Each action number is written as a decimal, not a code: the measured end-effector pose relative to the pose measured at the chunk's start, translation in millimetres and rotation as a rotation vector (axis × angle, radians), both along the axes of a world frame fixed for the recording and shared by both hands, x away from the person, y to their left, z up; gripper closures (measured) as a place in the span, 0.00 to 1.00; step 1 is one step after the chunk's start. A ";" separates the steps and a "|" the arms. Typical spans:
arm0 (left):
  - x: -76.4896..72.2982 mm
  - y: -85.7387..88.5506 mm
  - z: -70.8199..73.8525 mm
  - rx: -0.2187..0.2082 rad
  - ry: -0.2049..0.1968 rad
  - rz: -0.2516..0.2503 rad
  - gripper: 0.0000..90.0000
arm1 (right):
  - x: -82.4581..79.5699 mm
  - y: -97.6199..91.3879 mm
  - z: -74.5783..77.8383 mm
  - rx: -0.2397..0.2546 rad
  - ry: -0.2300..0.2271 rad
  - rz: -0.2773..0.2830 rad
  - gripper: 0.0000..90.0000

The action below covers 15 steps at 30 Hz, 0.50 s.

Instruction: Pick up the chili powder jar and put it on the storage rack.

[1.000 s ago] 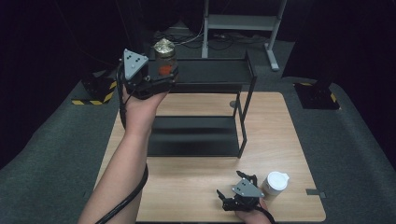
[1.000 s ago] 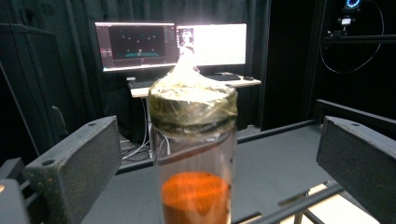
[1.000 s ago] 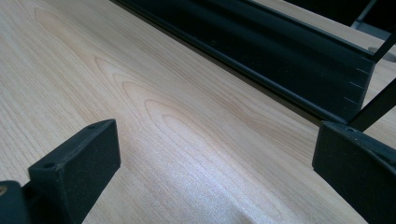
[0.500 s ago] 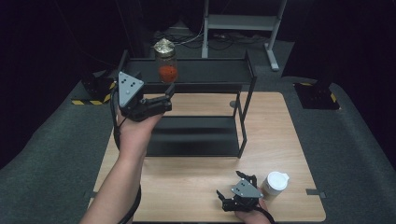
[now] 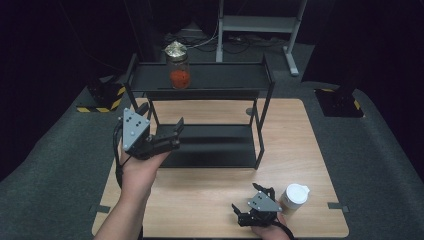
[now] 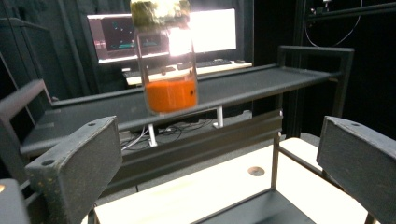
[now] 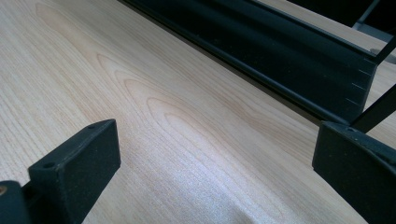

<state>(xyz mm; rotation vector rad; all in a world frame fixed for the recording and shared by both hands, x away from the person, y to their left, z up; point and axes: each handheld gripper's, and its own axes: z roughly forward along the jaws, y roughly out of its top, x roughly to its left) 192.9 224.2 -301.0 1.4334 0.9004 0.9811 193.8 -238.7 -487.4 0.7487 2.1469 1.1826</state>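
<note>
The jar [image 5: 178, 66] stands upright on the shelf [image 5: 225, 77], lid upward.

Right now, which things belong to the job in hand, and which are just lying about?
In the job:
- glass jar on the rack's top shelf
- left gripper, open, empty

Lying about:
- white lidded cup beside the right gripper
- rack's lower shelf

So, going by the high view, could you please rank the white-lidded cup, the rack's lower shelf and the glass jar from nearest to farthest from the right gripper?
1. White-lidded cup: just beside the right gripper, at the table's near edge.
2. Lower shelf: mid-table, beyond the gripper.
3. Glass jar: on the rack's top shelf, at the far side.
</note>
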 end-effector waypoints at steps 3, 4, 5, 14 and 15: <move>-4.7 0.9 -9.4 -0.004 0.013 -0.005 0.00 | 0.4 -0.7 0.1 0.001 0.001 0.001 0.00; -6.6 1.0 -13.2 0.000 0.018 -0.005 0.00 | 0.6 -0.9 0.0 0.002 0.001 0.001 0.00; -8.2 1.2 -16.4 0.005 0.019 -0.005 0.00 | 0.8 -1.1 0.0 0.003 0.002 0.002 0.00; -19.1 4.0 -53.8 0.015 0.071 -0.017 0.00 | 0.4 -1.0 0.1 0.001 0.001 0.004 0.00; -19.1 4.0 -53.8 0.015 0.071 -0.017 0.00 | 0.4 -1.0 0.1 0.001 0.001 0.004 0.00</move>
